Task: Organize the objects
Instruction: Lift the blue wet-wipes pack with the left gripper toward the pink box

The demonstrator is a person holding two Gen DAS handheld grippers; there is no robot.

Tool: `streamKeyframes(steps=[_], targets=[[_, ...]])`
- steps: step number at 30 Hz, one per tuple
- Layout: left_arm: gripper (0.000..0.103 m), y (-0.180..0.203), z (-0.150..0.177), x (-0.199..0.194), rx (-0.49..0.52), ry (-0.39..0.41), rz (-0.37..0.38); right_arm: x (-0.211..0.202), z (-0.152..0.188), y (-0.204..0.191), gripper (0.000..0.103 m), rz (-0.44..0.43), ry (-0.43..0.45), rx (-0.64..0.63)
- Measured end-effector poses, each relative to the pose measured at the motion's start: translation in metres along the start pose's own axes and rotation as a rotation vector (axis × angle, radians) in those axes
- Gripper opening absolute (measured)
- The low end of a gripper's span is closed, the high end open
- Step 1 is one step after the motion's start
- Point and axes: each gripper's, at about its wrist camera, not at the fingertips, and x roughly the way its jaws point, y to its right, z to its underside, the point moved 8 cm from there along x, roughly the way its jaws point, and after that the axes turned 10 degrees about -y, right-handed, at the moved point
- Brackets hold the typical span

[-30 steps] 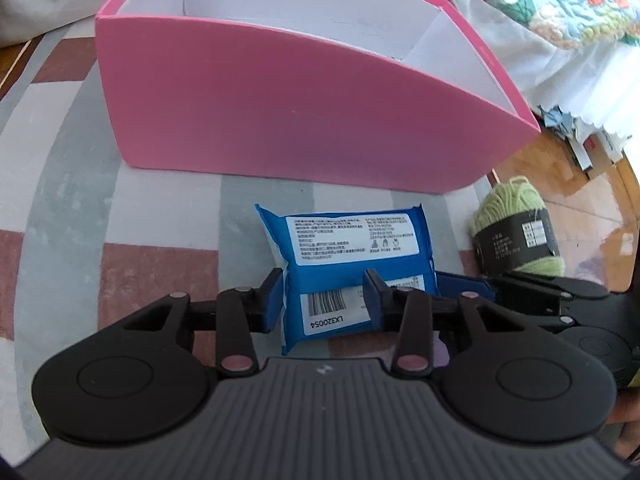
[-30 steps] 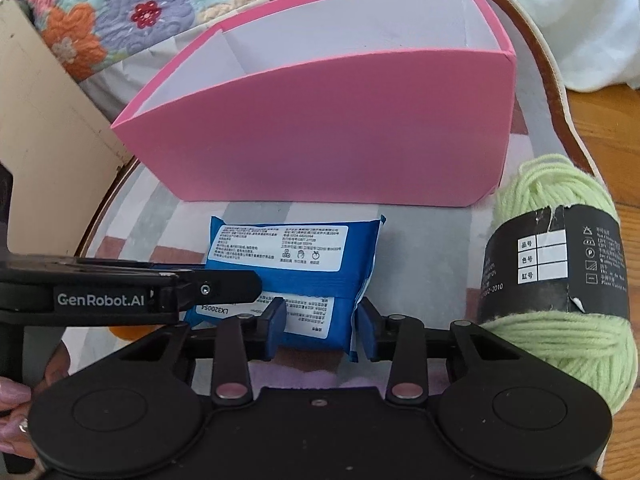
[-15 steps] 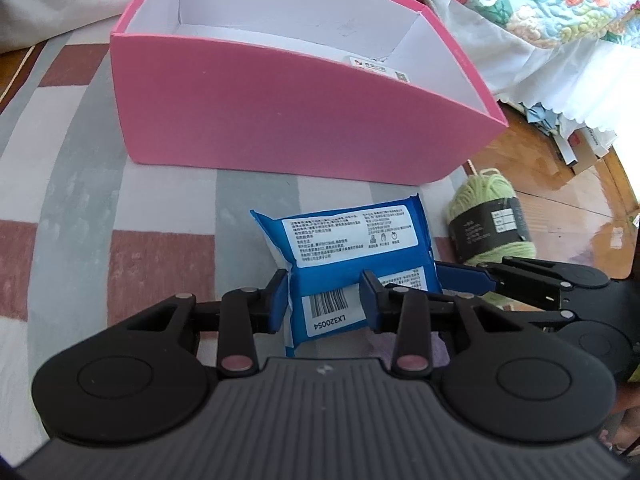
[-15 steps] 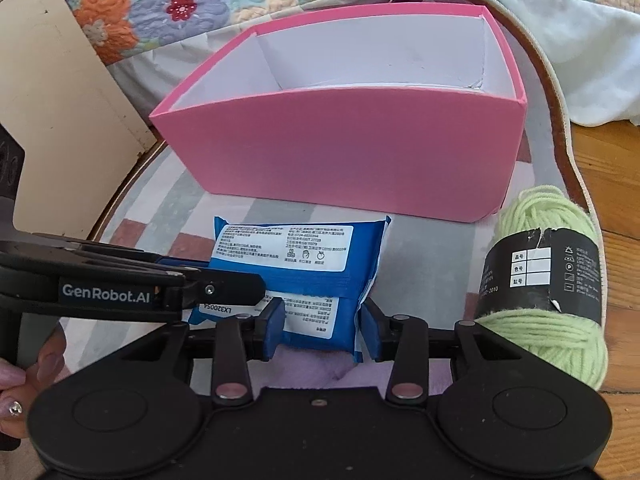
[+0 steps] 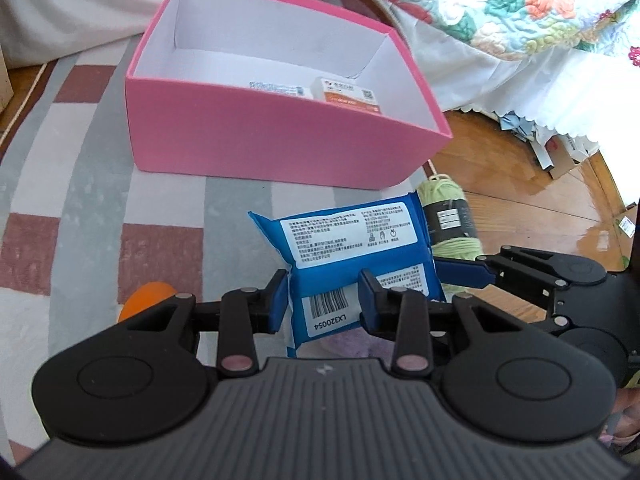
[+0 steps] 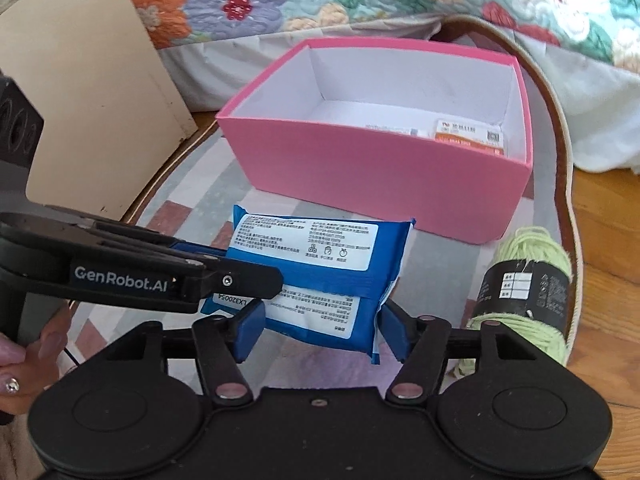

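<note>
Here, the blue wipes pack is pinched by the left claw while the right claw is opening around it; carrying to the far pink box is judged next.

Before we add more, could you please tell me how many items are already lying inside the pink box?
2: a white packet and an orange-and-white carton lie side by side against the box's near wall, which may hide more.
</note>
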Motion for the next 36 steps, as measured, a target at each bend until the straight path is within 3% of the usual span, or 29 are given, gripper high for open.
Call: streamKeyframes(steps=[9, 23, 36], targets=[[0.035, 0.021, -0.007, -0.037, 0.091, 0.006, -0.003, -0.032, -0.010, -0.013, 0.077, -0.023, 0.011, -0.031], [0.038, 0.050, -0.019, -0.071, 0.102, 0.005, -0.030, -0.072, -0.023, -0.021, 0.079, 0.006, 0.069, -0.104], [0.038, 0.069, -0.054, -0.093, 0.154, 0.088, -0.066, -0.103, -0.055, -0.019, 0.079, 0.067, 0.160, -0.163]])
